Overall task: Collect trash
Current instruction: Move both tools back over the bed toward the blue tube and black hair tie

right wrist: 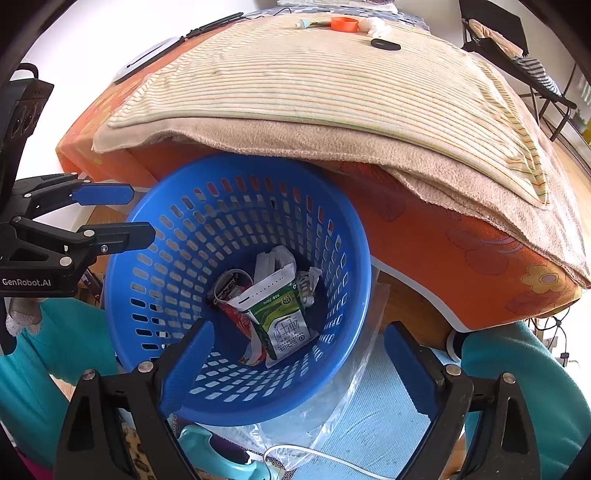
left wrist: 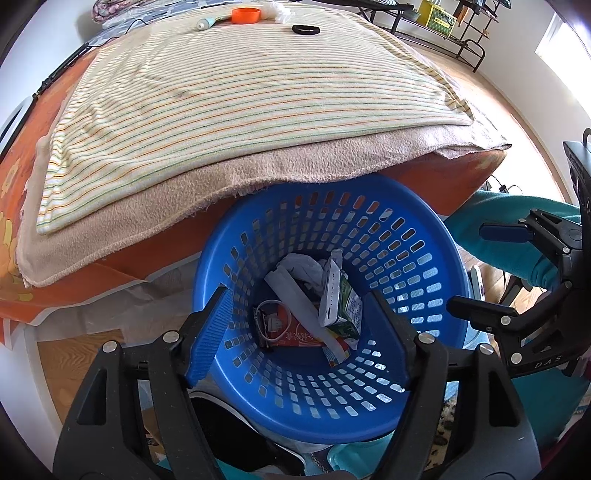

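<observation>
Both claws hang over the round blue perforated plastic basket (left wrist: 328, 295), which sits low against the near edge of the counter (left wrist: 122, 258) draped in an orange flowered cloth. The left claw (left wrist: 299, 332) is spread wide with nothing between its blue pads; the right claw (right wrist: 295, 365) is likewise wide apart and empty. In the basket's bottom lie a green-and-white drink carton (right wrist: 280, 325), a crumpled white paper wad (left wrist: 303, 269) and a red wrapper (left wrist: 295, 338). On the counter a cream striped towel (left wrist: 229, 103) lies over a beige terry towel (left wrist: 155, 206). At the far edge rest an orange plastic cap (left wrist: 245, 15), a small white tube (left wrist: 205, 24), a white crumpled tissue (left wrist: 279, 13) and a black ring (left wrist: 305, 28).
</observation>
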Motion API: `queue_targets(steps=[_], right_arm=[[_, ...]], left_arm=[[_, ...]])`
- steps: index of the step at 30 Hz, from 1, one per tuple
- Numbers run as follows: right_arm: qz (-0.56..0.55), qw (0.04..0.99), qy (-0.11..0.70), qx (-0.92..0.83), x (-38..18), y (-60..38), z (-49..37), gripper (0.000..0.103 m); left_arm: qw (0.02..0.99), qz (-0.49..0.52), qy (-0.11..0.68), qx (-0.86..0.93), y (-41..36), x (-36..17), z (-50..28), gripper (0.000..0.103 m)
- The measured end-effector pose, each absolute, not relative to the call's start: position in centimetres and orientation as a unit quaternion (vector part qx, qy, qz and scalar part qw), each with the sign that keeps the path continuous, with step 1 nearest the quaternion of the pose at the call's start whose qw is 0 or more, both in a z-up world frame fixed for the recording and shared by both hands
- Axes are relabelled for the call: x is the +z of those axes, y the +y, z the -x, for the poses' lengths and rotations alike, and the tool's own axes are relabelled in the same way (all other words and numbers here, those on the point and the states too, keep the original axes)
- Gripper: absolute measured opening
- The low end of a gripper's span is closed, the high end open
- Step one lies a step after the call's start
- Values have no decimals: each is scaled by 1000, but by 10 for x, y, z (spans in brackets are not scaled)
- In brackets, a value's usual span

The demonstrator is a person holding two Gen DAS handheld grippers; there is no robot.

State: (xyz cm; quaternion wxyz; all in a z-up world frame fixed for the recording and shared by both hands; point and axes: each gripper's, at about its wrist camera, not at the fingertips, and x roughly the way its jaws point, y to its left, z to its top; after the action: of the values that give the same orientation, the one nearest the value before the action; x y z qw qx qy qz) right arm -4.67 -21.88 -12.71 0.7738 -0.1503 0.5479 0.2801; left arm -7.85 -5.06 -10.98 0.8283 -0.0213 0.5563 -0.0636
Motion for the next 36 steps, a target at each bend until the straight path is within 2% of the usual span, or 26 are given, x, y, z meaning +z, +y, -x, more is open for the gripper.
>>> queue_targets(steps=[22,36], right_arm=[[156,795,528,253,-114,-217,41,98],[128,834,477,248,-72,-226,11,98]], left_arm=[[835,39,545,-57,-46,-100,69,76],[859,61,506,-52,-26,-53,10,76]])
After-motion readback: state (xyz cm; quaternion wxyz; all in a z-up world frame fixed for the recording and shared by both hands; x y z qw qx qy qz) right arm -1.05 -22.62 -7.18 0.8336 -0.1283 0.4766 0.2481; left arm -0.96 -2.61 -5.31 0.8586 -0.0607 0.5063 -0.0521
